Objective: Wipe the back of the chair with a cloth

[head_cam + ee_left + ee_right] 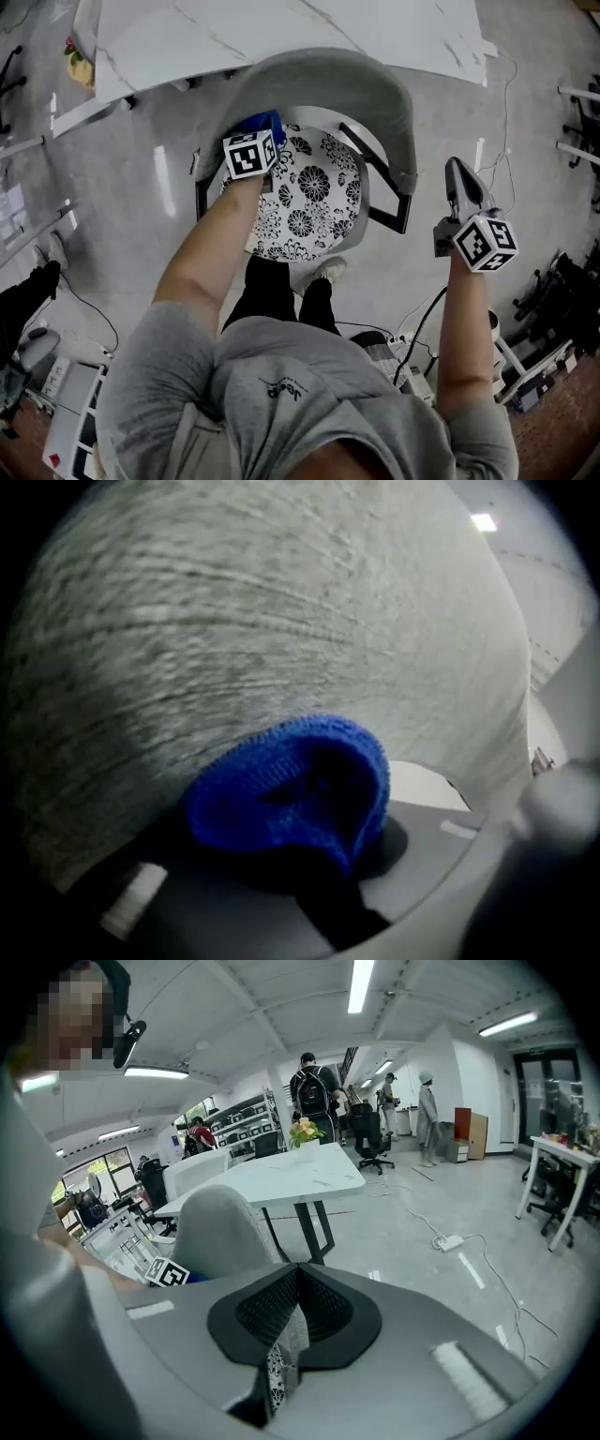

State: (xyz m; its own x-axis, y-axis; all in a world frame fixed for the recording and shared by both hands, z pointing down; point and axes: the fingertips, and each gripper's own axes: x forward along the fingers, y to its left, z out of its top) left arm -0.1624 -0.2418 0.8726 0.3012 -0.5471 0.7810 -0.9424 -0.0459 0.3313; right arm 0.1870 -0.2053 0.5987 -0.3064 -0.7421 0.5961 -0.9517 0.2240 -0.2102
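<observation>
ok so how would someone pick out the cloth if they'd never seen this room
Find the white marble-look table; the grey fabric chair with a curved back stands beside it. Against the inside of that back, above the black-and-white flowered seat cushion, is the knitted blue cloth, pinched in the left gripper. It is the only bright blue thing there.

Ceiling strip lights (361,985) lit the scene brightly and evenly, streaking glare on the floor (165,180); the chair back (262,611) blurred at close range, wide-angle corners fell dark
</observation>
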